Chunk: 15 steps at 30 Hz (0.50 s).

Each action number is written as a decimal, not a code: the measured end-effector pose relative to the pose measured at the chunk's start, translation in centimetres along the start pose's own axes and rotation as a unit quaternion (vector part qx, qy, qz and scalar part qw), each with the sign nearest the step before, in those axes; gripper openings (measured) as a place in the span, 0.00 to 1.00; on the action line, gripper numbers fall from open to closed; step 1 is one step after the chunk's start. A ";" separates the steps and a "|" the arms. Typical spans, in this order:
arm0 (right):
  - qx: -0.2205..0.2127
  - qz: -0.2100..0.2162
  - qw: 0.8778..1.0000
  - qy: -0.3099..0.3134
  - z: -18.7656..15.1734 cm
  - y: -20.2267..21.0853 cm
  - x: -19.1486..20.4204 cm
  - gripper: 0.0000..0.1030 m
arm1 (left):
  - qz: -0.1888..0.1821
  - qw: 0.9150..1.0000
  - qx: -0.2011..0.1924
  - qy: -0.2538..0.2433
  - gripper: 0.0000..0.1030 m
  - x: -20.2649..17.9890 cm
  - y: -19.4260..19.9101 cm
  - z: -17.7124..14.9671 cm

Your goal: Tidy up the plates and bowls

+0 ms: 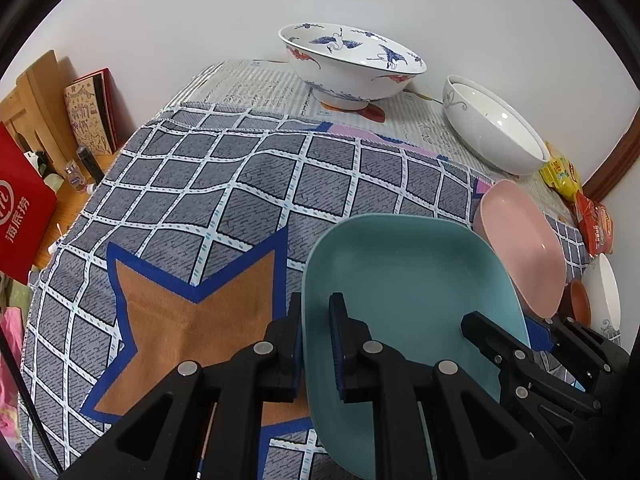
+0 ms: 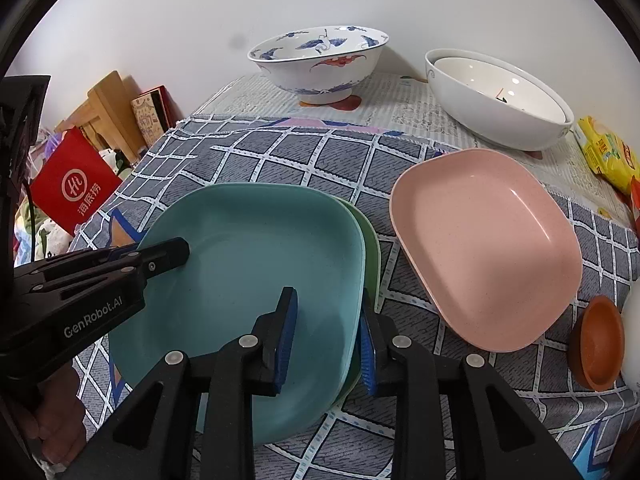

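Observation:
A teal square plate (image 1: pixel 400 272) (image 2: pixel 248 248) lies on a green plate (image 2: pixel 370 248), which shows only as an edge along its right side. My left gripper (image 1: pixel 317 300) (image 2: pixel 160 254) straddles the teal plate's left rim, one finger inside and one outside, with a slim gap at the inner pad. My right gripper (image 2: pixel 327 296) (image 1: pixel 508 328) straddles the right rims of both plates, and its jaws stand clearly wider than the rims, open. A pink square plate (image 2: pixel 484 248) (image 1: pixel 520 240) sits to the right on the checked cloth (image 1: pixel 200 184).
At the back stand a crane-patterned bowl (image 2: pixel 320 68) and two nested white bowls (image 2: pixel 500 100). A small brown dish (image 2: pixel 598 344) and a white dish (image 1: pixel 610 296) sit at the right edge, beside snack packets (image 2: pixel 608 156). A red bag (image 2: pixel 74 184) and boards lie off the table's left.

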State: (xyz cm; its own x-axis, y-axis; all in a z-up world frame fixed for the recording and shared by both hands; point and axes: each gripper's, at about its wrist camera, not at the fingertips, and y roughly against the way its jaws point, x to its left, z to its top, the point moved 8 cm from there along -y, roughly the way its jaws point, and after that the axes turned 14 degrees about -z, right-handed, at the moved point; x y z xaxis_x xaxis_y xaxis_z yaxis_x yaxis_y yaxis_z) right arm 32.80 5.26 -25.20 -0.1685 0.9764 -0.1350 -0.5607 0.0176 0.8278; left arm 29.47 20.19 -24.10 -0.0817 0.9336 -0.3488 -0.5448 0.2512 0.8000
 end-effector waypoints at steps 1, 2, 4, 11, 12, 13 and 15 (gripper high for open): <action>0.000 0.000 1.000 0.001 0.0 0.0 0.0 0.28 | 0.000 1.000 0.002 0.000 0.17 0.0 0.0 -0.1; 0.001 0.000 1.000 0.002 -0.1 0.0 0.0 0.28 | 0.001 1.000 0.002 0.000 0.20 0.0 0.0 -0.1; 0.002 0.000 1.000 0.003 -0.1 0.1 0.0 0.28 | 0.001 1.000 0.001 -0.001 0.20 -0.1 0.1 -0.1; 0.002 0.008 1.000 -0.004 0.0 0.7 -0.2 0.30 | -0.001 1.000 -0.004 -0.005 0.28 -0.5 1.0 0.1; 0.002 0.010 1.000 -0.005 0.0 0.8 -0.3 0.31 | -0.001 1.000 -0.005 -0.006 0.28 -0.5 1.0 0.2; 0.000 0.011 1.000 -0.008 0.0 1.0 -0.4 0.31 | 0.000 1.000 -0.006 -0.006 0.28 -0.6 1.1 0.2; -0.003 0.013 1.000 -0.011 0.0 1.3 -0.6 0.31 | 0.000 1.000 -0.006 -0.006 0.28 -0.6 1.2 0.1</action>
State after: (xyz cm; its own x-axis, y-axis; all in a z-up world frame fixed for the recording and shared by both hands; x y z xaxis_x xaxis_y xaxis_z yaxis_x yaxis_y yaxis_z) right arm 32.13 4.70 -24.06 -0.1650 0.9810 -0.1022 -0.5612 -0.0082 0.8276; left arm 28.99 19.93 -22.87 -0.0719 0.9362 -0.3440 -0.5543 0.2492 0.7941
